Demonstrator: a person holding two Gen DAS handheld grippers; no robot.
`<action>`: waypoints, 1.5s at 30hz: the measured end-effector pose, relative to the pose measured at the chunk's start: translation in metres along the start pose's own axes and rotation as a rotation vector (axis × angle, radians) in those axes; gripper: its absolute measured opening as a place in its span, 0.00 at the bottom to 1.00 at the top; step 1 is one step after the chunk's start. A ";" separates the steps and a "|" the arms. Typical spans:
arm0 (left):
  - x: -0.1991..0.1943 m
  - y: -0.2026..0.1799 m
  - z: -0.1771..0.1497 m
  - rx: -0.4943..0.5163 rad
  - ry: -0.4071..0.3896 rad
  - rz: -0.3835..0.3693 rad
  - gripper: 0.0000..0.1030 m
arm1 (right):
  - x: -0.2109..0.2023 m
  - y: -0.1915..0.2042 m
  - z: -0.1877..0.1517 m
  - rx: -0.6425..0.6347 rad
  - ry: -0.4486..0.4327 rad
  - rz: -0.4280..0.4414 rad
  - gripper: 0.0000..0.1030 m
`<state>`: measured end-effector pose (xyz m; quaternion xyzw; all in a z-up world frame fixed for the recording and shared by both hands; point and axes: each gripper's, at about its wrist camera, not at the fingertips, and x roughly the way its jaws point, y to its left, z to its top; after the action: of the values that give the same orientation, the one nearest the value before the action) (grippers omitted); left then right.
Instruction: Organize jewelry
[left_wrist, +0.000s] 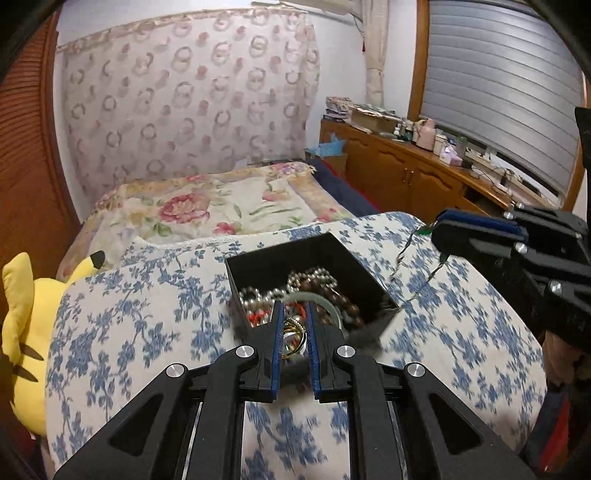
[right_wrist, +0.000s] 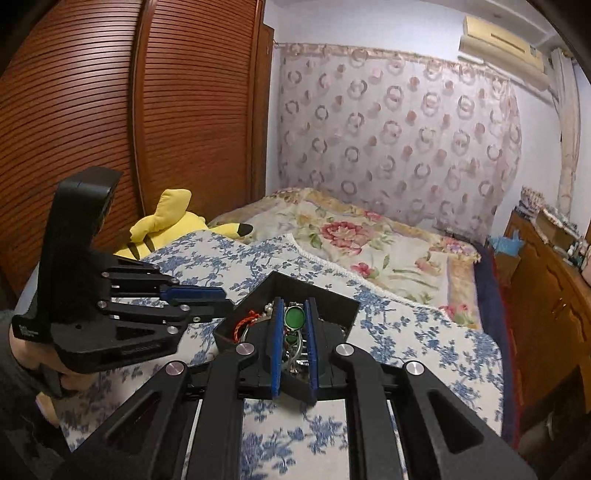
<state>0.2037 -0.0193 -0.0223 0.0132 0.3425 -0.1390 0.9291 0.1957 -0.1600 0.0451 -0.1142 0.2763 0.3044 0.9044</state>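
A black open box (left_wrist: 332, 254) sits on a blue-flowered cushion (left_wrist: 147, 317) and holds bead necklaces (left_wrist: 314, 280), a pale bangle and red beads. My left gripper (left_wrist: 294, 314) is shut on gold rings (left_wrist: 293, 338) over the box's near edge. My right gripper (right_wrist: 294, 314) is shut on a green-stone necklace (right_wrist: 294, 318) above the box (right_wrist: 325, 299). In the left wrist view the right gripper (left_wrist: 439, 234) shows at the right with a thin chain (left_wrist: 402, 258) hanging from it. The left gripper (right_wrist: 218, 299) shows in the right wrist view beside the box.
A yellow plush toy (left_wrist: 26, 314) lies left of the cushion. A floral bedspread (left_wrist: 221, 206) lies behind. A wooden cabinet (left_wrist: 406, 173) with clutter stands at the right under a shuttered window. A slatted wooden wardrobe (right_wrist: 110, 110) stands at the left.
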 end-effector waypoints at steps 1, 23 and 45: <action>0.004 0.002 0.002 -0.006 0.003 0.000 0.10 | 0.006 -0.003 0.002 0.009 0.007 0.005 0.13; 0.061 0.018 0.021 -0.047 0.045 0.036 0.11 | 0.065 -0.025 -0.019 0.081 0.122 0.009 0.14; 0.045 0.016 0.015 -0.056 -0.032 0.110 0.81 | 0.031 -0.028 -0.043 0.134 0.060 -0.023 0.41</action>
<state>0.2507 -0.0172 -0.0407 0.0039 0.3302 -0.0781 0.9407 0.2147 -0.1835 -0.0069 -0.0654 0.3217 0.2714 0.9047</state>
